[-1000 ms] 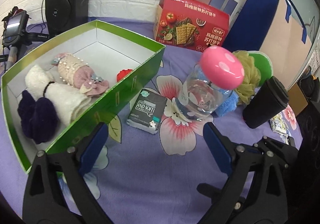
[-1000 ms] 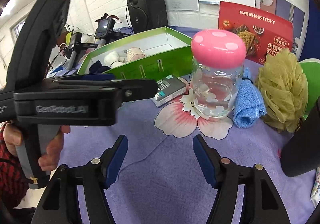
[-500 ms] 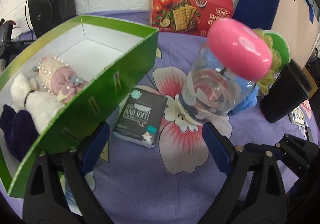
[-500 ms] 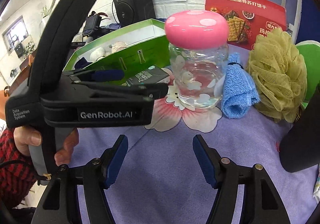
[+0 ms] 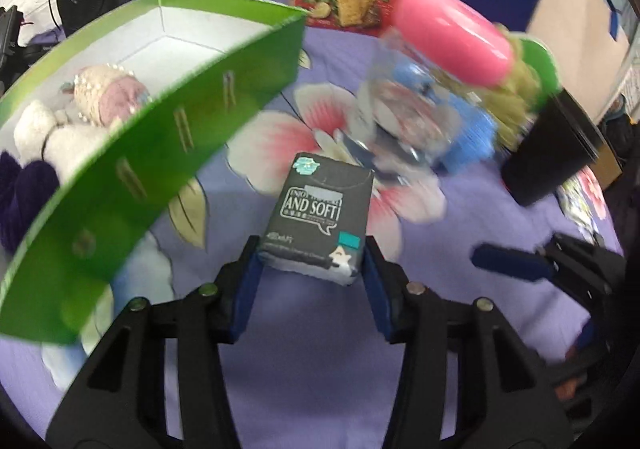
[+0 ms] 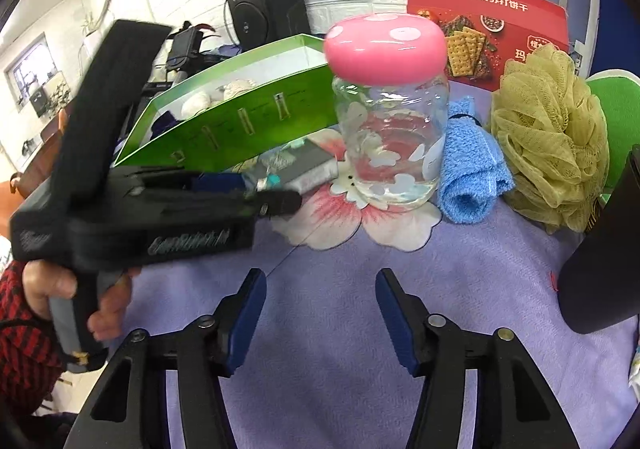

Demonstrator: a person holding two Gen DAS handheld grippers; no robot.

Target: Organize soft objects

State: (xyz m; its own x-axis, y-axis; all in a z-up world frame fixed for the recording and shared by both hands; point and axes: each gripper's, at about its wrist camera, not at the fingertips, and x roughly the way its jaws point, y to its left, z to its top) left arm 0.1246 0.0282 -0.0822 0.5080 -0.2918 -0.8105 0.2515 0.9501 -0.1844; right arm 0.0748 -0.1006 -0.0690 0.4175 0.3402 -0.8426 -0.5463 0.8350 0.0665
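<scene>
A dark grey tissue pack (image 5: 320,217) lettered "AND SOFT" sits between the blue pads of my left gripper (image 5: 310,269), which is shut on its near end, beside the green box (image 5: 168,153). The pack also shows in the right wrist view (image 6: 296,169), with the left gripper (image 6: 276,191) on it. The box holds a white towel roll (image 5: 52,137), a pink beaded piece (image 5: 108,93) and dark purple pieces (image 5: 24,189). My right gripper (image 6: 320,313) is open and empty over the purple cloth, short of a rolled blue towel (image 6: 472,177) and a yellow mesh sponge (image 6: 548,137).
A glass jar (image 6: 392,153) with a pink lid stands just behind the pack. A black cup (image 6: 604,261) is at the right edge. A red cracker box (image 6: 488,29) and a black speaker (image 6: 268,9) stand at the back.
My left gripper moved forward to the tissue pack and shut its jaws on the pack's near end. My right gripper stayed open and kept nearly still.
</scene>
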